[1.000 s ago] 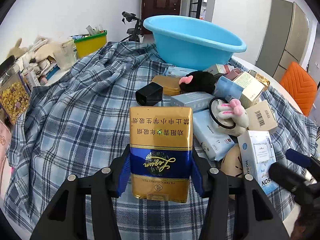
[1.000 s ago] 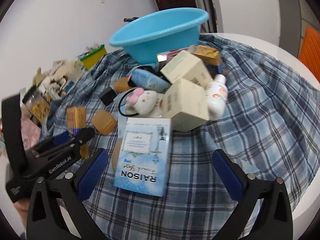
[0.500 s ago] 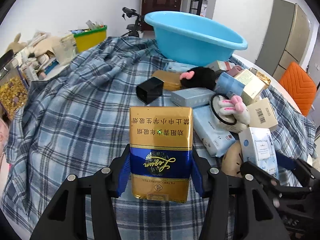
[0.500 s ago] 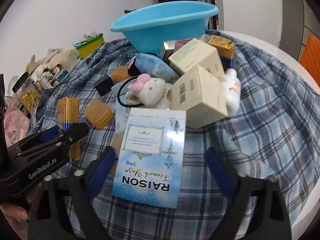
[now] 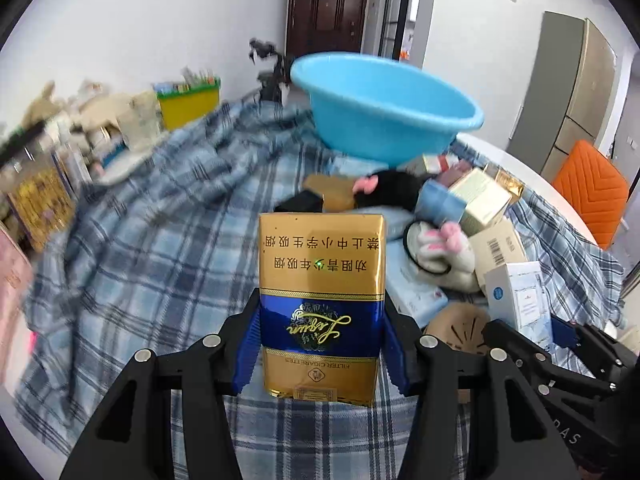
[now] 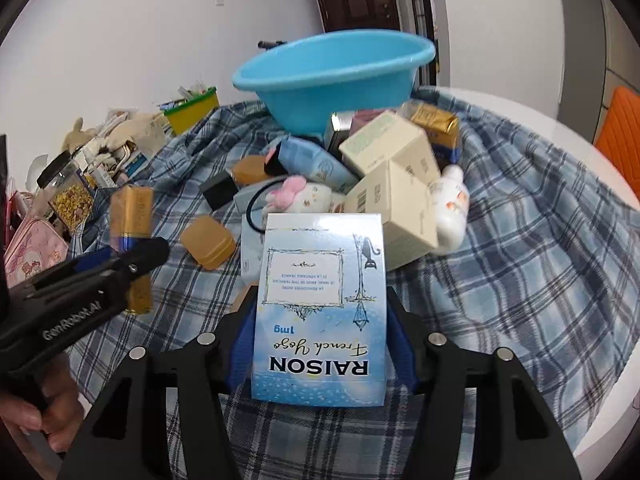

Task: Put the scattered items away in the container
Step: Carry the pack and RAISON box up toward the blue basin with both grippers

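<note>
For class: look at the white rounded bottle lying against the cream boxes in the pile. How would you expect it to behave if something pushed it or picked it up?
The white bottle looks smooth and rounded, so it would probably roll or slide on the plaid cloth if nudged. Its glossy skin could slip between pads. It leans against a cream box, so shifting that box may set it moving.

Both claws angle downward, the left claw (image 5: 321,344) clamped, the right claw (image 6: 320,344) closing with something between its jaws.

Both grippers, left (image 5: 322,344) and right (image 6: 320,344), were matte black with blue ribbed pads, silver screws, and white "GenRobot.AI" lettering.
</note>
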Demonstrator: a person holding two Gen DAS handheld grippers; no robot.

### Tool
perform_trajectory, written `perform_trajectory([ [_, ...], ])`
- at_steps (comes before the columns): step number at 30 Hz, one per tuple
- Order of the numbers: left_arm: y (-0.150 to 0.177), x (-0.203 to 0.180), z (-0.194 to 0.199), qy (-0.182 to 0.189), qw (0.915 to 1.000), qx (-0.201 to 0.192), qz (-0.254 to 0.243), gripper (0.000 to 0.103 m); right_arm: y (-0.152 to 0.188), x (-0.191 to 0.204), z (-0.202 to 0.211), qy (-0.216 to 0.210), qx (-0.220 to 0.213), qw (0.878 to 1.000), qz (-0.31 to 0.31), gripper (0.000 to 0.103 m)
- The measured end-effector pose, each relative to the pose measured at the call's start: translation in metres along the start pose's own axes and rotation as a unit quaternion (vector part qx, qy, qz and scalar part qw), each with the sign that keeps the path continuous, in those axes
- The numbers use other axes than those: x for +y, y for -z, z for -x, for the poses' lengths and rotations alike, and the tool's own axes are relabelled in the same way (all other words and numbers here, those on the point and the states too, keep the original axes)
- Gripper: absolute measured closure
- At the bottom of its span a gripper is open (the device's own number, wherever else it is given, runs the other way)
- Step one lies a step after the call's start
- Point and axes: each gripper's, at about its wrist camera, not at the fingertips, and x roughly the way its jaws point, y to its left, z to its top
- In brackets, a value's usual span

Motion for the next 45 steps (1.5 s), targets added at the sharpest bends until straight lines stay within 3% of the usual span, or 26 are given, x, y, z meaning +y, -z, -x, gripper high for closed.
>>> perform_trajectory([
  [2, -0.001, -0.005, 0.005, -0.004, 0.9999, -0.008, -0.012, 0.048, -0.001, 0.001, 0.005, 0.011, -0.012, 1.000, 0.009, 0.047],
  [6, -0.003, -0.011, 0.010, 0.030, 0.9995, -0.004, -0.012, 0.048, -0.004, -0.002, 0.015, 0.010, -0.032, 0.999, 0.009, 0.047],
  [17, -0.042, -0.026, 0.047, 0.025, 0.9976, -0.061, -0.022, 0.048, -0.040, -0.006, 0.056, 0.023, -0.096, 0.995, 0.017, 0.047],
  [28, -0.097, -0.033, 0.127, 0.034, 0.9828, -0.177, -0.037, 0.048, -0.088, -0.005, 0.161, 0.037, -0.241, 0.969, 0.035, 0.047],
  [32, -0.096, -0.032, 0.145, 0.037, 0.9808, -0.188, -0.035, 0.048, -0.084, -0.003, 0.192, 0.045, -0.279, 0.959, 0.039, 0.047],
  [35, -0.087, -0.031, 0.159, 0.046, 0.9802, -0.190, -0.032, 0.048, -0.077, 0.000, 0.204, 0.029, -0.281, 0.958, 0.039, 0.047],
  [39, -0.077, -0.037, 0.177, 0.020, 0.9749, -0.217, -0.047, 0.048, -0.065, 0.006, 0.206, 0.026, -0.281, 0.958, 0.048, 0.047],
  [45, -0.080, -0.042, 0.175, 0.029, 0.9748, -0.215, -0.050, 0.048, -0.061, 0.005, 0.195, 0.013, -0.266, 0.963, 0.048, 0.047],
])
